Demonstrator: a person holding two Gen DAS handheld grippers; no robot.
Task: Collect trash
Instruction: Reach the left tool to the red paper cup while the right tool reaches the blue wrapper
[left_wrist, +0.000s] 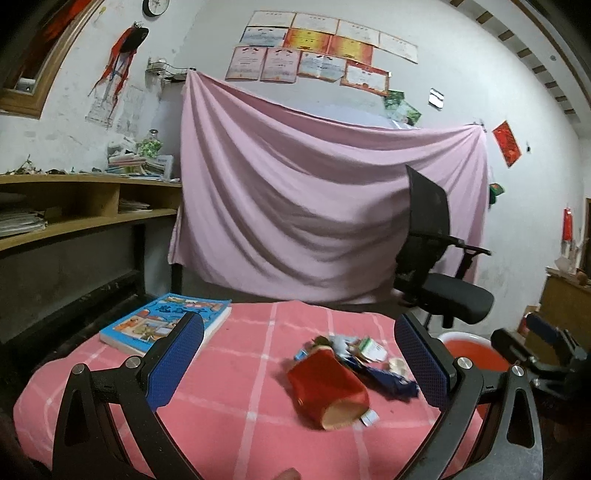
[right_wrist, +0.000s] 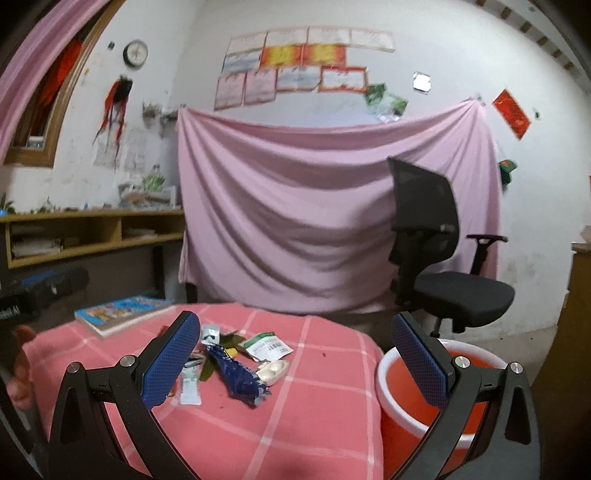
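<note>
A pile of trash lies on the pink checked tablecloth. In the left wrist view a red pouch lies on its side in front of crumpled wrappers. My left gripper hangs open above the pouch, touching nothing. In the right wrist view the pile shows a blue wrapper, a white packet, a small white case and a white strip. My right gripper is open and empty, held over the table's right edge between the pile and a red bucket.
The red bucket with a white rim stands on the floor right of the table. A blue picture book lies at the table's far left corner. A black office chair stands behind. A wooden shelf runs along the left wall.
</note>
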